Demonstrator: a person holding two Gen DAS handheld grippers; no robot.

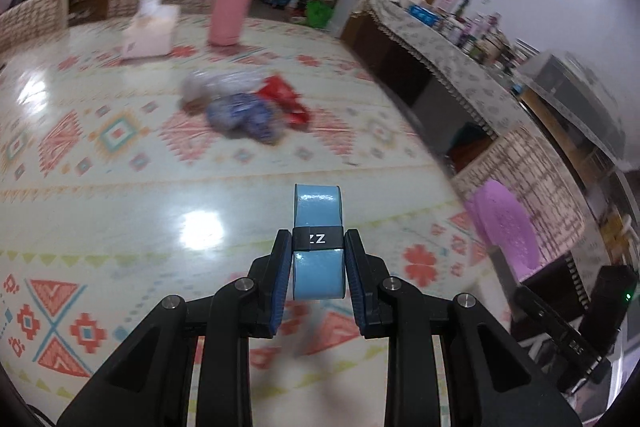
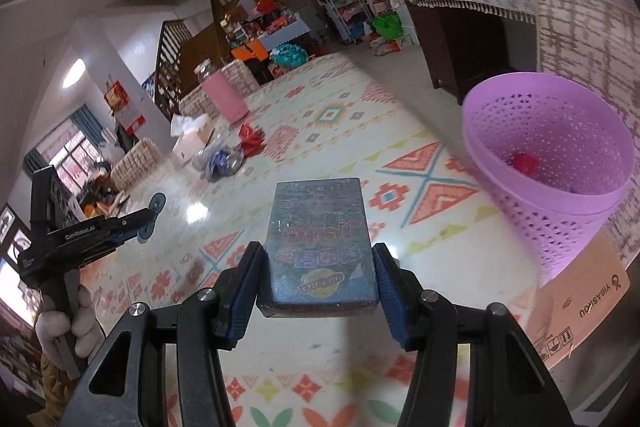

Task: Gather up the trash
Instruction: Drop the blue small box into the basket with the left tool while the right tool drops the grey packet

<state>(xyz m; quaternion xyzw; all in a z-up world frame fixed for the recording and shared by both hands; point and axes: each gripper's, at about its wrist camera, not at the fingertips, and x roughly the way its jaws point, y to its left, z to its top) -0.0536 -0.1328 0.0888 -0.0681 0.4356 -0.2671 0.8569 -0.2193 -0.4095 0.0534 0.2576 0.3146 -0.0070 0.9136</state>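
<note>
- Two grippers each held one piece of trash above a patterned table. The right gripper had its jaws clamped on the long sides of a flat blue-grey packet, whose long axis ran straight ahead, away from the camera, with its printed face up and the lettering upside down to the lens.
- The left gripper had its jaws pressed against a light blue roll of tape standing on edge, its black label band between the pads and its round rim pointing forward.
- The table wore a glossy cream cloth with coral and teal geometric motifs, reflecting ceiling light.
- A perforated purple wastebasket stood to the right on a cardboard box, a red item inside it.
- Further off on the table lay a blurred heap of crumpled wrappers, clear, blue and red, near a tissue box and a pink bottle.
- Beyond were chairs, a cluttered sideboard and a wooden staircase.
</note>
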